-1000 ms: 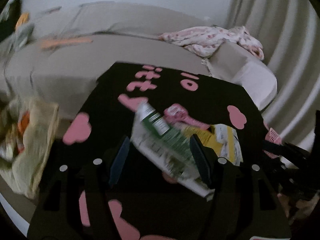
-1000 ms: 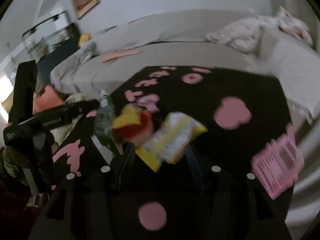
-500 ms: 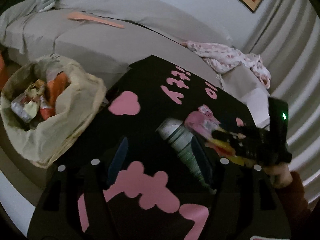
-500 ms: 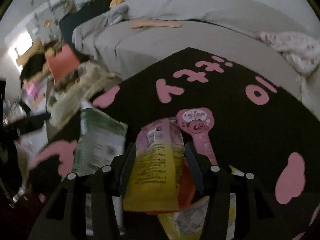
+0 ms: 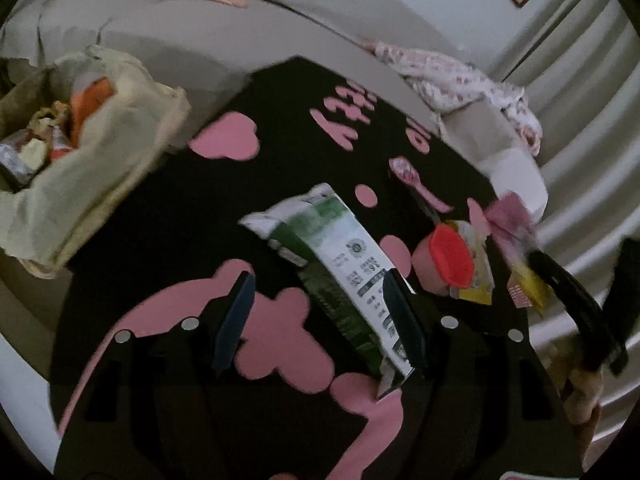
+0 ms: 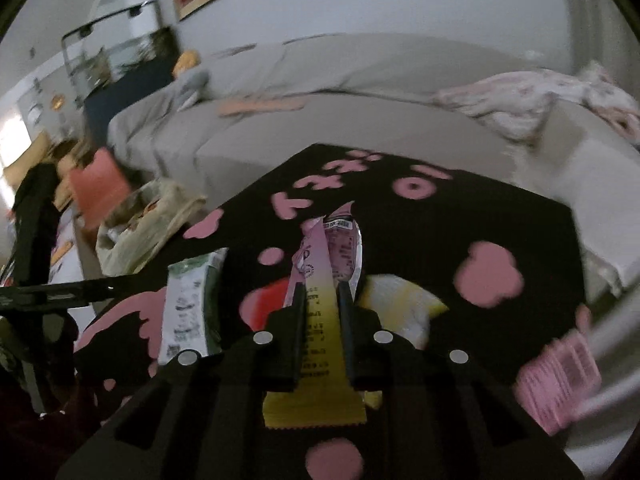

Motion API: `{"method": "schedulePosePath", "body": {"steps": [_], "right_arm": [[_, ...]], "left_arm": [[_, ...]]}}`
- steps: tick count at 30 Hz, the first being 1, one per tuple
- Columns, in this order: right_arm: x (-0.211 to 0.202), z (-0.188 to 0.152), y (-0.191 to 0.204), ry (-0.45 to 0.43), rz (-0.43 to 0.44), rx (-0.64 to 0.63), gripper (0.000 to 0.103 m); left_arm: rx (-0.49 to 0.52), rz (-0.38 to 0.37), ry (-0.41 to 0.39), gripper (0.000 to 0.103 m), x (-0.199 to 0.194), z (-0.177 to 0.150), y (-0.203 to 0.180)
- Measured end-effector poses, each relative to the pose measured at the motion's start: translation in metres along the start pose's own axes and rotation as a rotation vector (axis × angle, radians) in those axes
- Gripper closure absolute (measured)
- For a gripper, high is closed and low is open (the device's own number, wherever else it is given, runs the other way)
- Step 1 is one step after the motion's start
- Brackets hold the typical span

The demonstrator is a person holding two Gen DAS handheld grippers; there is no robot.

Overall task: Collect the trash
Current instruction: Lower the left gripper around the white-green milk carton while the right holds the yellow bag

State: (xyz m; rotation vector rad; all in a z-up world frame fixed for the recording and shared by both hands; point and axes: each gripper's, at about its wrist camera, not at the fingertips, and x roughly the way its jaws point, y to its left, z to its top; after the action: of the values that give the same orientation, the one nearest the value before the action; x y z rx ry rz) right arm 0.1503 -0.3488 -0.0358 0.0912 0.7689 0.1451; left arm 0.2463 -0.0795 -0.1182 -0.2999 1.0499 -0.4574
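A green and white carton lies flat on the black table with pink shapes. My left gripper hovers open over the carton's near end, which runs under the right finger. My right gripper has its jaws closing, pinched on a pink and yellow wrapper that sticks up past the fingertips. In the left wrist view the wrapper hangs off the table's right side. A red-lidded cup and a yellow packet rest beside the carton.
A beige trash bag, holding several wrappers, stands off the table's left edge, also seen as the bag in the right wrist view. A grey sofa with a flowered blanket runs behind. A pink card lies at the table's right edge.
My right gripper's jaws have closed on the pink and yellow wrapper and lifted it off the table. My left gripper has dropped closer to the table over the carton, still open.
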Motion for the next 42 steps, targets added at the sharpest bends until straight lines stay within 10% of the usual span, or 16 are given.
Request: {"method": "schedulePosePath", "body": {"steps": [18,23,35,42], "right_arm": [[-0.011,-0.090,-0.011,0.091,-0.057,0.085,0.085],[-0.007,-0.084,-0.008,0.126,-0.034,0.057,0.055],[0.035,-0.056,0.013,0.214,-0.132,-0.152,0.055],[0.015,-0.053,0.010,0.176,-0.071,-0.119,0.081]], "left_arm": [[0.392,0.196,0.070,0.039,0.053,0.004,-0.068],[0.390,0.193,0.088,0.040,0.038,-0.005,-0.043],[0.387,0.146,0.071,0.040,0.020,-0.006,-0.033],[0.431,0.131,0.068,0.040,0.021,0.001,-0.044]]}}
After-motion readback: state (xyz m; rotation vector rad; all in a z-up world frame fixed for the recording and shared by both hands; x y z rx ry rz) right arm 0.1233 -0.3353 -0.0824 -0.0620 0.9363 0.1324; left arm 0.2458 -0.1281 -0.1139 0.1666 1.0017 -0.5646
